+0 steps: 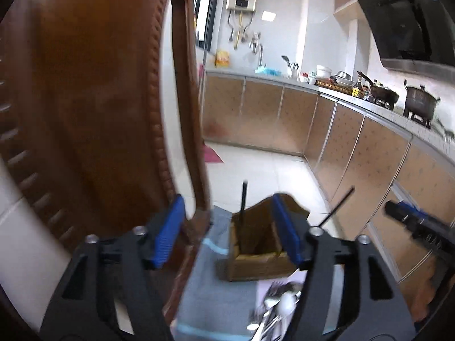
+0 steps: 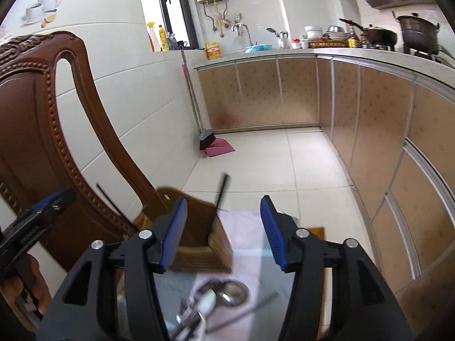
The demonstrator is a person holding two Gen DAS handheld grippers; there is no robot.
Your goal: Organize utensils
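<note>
Between the left gripper's (image 1: 230, 234) blue fingers (image 1: 167, 234), spread wide with nothing clamped: a wooden box (image 1: 256, 258), open-topped, divided inside, one black chopstick (image 1: 243, 207) standing in it. Just right of the right finger, a second black chopstick (image 1: 337, 209) slanting up. Below the fingertips, on a grey cloth (image 1: 210, 289), a blurred heap of spoons (image 1: 277, 309), a white one among the metal. Left of the fingers, close by, a carved chair back (image 1: 93, 108).

Between the right gripper's (image 2: 224, 236) fingers (image 2: 271, 234), likewise apart and empty: the same box (image 2: 196, 244) hard against the left finger, chopstick (image 2: 217, 204) leaning out. Under the fingers, the spoons (image 2: 219, 295) on the cloth (image 2: 247, 255). Far left, the other gripper (image 2: 39, 216) in a hand.
</note>
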